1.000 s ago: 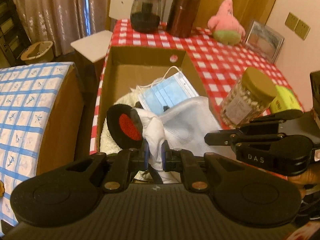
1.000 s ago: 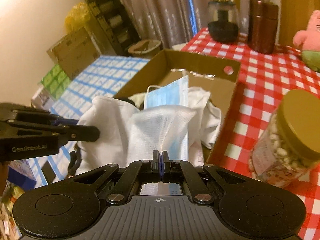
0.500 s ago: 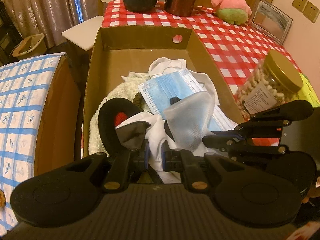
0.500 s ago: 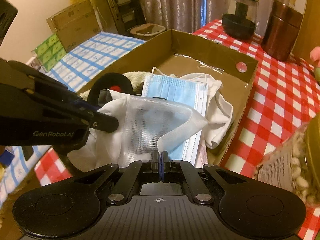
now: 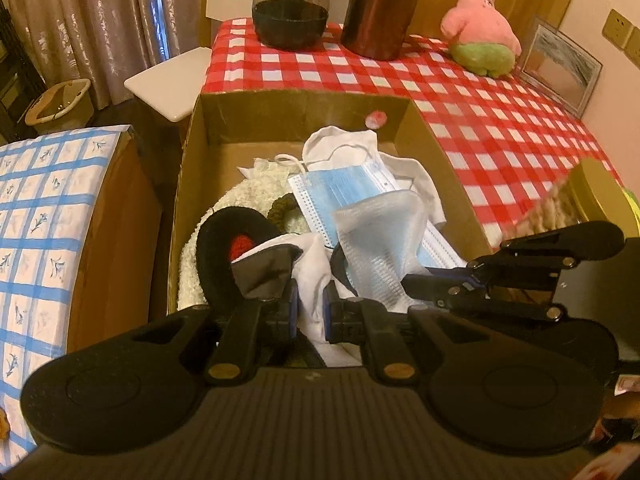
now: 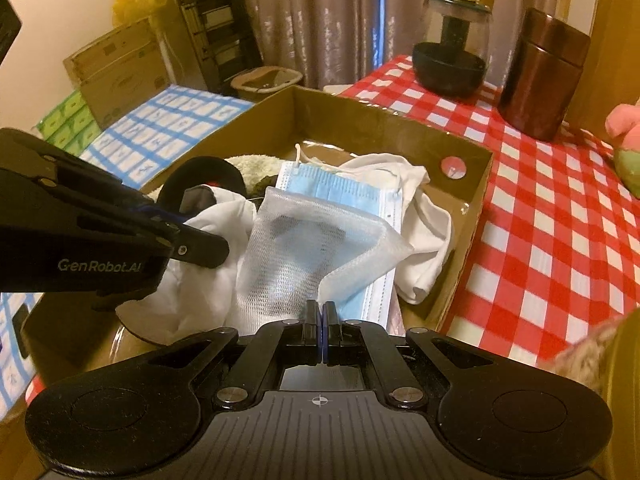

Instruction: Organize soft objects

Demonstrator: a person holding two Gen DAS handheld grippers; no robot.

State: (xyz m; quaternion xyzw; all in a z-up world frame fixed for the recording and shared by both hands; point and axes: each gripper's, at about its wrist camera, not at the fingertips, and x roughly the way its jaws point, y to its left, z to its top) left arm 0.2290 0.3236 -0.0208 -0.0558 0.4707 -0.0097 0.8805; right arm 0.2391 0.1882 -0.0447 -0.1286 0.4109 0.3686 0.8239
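A cardboard box (image 5: 188, 168) on the red checked table holds soft things: a blue face mask (image 5: 344, 192), a white cloth (image 5: 352, 144), a fluffy cream item (image 5: 244, 192) and a black pad with a red centre (image 5: 228, 248). My left gripper (image 5: 310, 308) is shut on a white garment (image 5: 316, 280) over the box's near end. My right gripper (image 6: 322, 320) is shut on the edge of a white mesh bag (image 6: 304, 248), which hangs over the mask. The box also shows in the right wrist view (image 6: 384, 128).
A pink plush toy (image 5: 480, 48), a brown canister (image 5: 380, 8) and a dark glass jar (image 5: 290, 12) stand at the table's far end. A nut jar (image 5: 576, 204) is right of the box. A blue checked surface (image 5: 36, 220) lies left.
Both grippers have moved forward and lower over the box with the garment and the mesh bag. The mesh bag now droops onto the blue mask.
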